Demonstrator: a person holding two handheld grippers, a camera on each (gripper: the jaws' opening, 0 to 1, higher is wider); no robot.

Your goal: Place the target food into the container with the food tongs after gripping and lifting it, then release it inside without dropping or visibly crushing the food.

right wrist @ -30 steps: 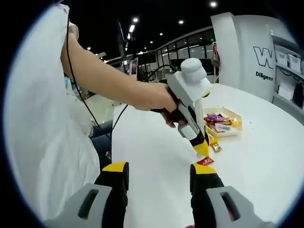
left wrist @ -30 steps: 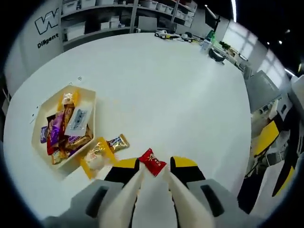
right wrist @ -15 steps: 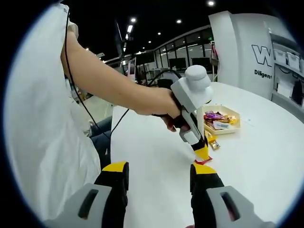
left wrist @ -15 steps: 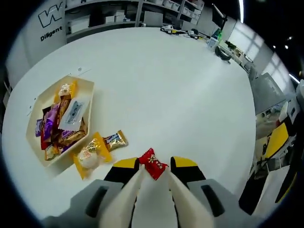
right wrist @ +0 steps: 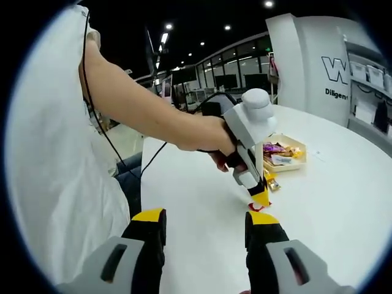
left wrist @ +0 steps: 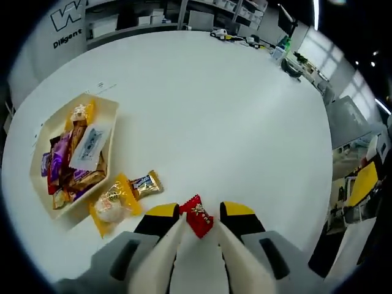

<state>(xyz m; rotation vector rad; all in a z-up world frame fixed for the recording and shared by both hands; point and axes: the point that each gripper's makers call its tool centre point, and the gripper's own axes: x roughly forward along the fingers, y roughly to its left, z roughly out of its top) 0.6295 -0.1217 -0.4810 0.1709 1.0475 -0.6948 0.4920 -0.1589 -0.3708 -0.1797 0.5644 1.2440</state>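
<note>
**Red candy between the left tongs, table wide open ahead**

Your left gripper (left wrist: 198, 228) has its white tong tips either side of the red candy (left wrist: 197, 215) on the white table (left wrist: 220, 110); whether they press it, you cannot tell. The tray (left wrist: 38, 160) sits left, near the table edge, two wrapped snacks (left wrist: 122, 193) just beside it. Bare tabletop ahead and right. Your right gripper (right wrist: 205, 228) hangs spread apart, gripping nothing; its view adds your hand (right wrist: 215, 142) on the left tool.

white round table (left wrist: 202, 104); grey shelving (left wrist: 141, 15), office desks (left wrist: 245, 40)
</note>
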